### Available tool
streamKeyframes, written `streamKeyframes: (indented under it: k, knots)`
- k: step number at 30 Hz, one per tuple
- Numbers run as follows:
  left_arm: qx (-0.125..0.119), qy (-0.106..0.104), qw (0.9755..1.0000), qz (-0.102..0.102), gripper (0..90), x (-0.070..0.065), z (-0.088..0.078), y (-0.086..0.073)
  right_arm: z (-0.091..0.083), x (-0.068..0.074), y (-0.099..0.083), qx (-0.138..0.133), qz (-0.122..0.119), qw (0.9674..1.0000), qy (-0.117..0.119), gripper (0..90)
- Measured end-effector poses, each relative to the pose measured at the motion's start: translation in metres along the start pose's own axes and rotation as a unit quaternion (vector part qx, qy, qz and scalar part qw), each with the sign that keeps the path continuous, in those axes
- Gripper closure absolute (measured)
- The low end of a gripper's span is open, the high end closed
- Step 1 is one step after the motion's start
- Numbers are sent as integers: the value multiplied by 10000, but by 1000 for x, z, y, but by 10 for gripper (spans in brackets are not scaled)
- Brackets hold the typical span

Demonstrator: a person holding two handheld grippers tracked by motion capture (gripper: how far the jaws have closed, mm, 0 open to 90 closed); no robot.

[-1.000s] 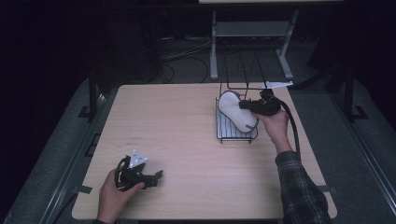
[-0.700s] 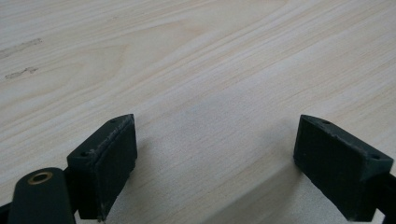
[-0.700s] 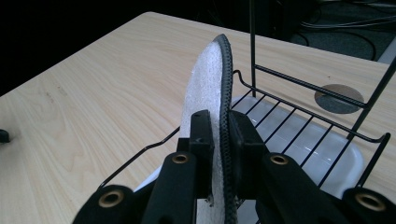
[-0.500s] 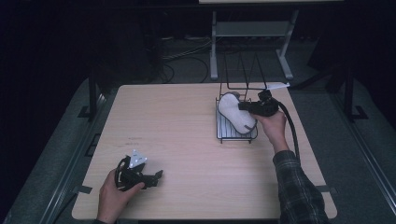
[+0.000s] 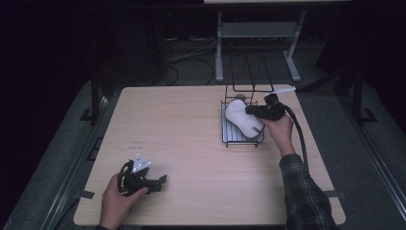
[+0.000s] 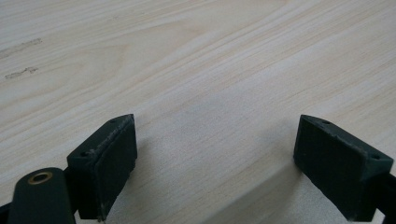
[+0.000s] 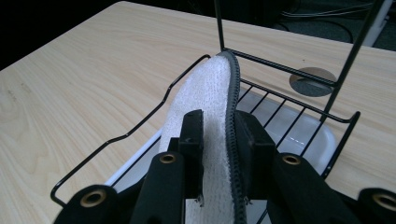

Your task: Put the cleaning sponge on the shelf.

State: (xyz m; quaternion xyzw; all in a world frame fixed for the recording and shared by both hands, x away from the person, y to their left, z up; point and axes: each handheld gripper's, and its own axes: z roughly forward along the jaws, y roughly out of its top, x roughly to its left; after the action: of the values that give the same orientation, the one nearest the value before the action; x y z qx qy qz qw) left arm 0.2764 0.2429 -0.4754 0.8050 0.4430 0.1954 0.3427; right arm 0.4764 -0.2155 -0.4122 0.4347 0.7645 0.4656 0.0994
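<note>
White slipper [image 7: 205, 93] stands on edge – lengthwise along the rack [image 7: 116, 137] (right fingers flanking it, left apart).

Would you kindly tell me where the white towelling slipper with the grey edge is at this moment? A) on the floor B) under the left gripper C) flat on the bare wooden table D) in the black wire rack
D: the white towelling slipper sits between the right gripper fingers inside the black wire rack.
</note>
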Motion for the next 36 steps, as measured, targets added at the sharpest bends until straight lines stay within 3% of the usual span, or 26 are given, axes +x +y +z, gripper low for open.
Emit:
streamKeyframes:
  k: [5,11,18,21,28,36]
  knots:
    - [1,0,10000,1,126,0,0,0,2,-1,-1,38,21,10000,-24,711]
    - [0,0,10000,0,126,0,0,0,7,-3,-4,192,-16,9996,-213,594]
    - [0,-1,10000,-1,126,0,0,0,-3,-6,-3,124,-44,9995,-292,569]
    - [0,-1,10000,-1,126,0,0,0,-14,-6,-5,100,-116,9992,-371,671]
    - [-1,0,10000,-2,126,0,0,0,-32,-8,-21,134,-233,9991,-316,854]
    - [0,0,10000,-2,126,0,0,0,-34,3,-37,327,-389,9986,-118,895]
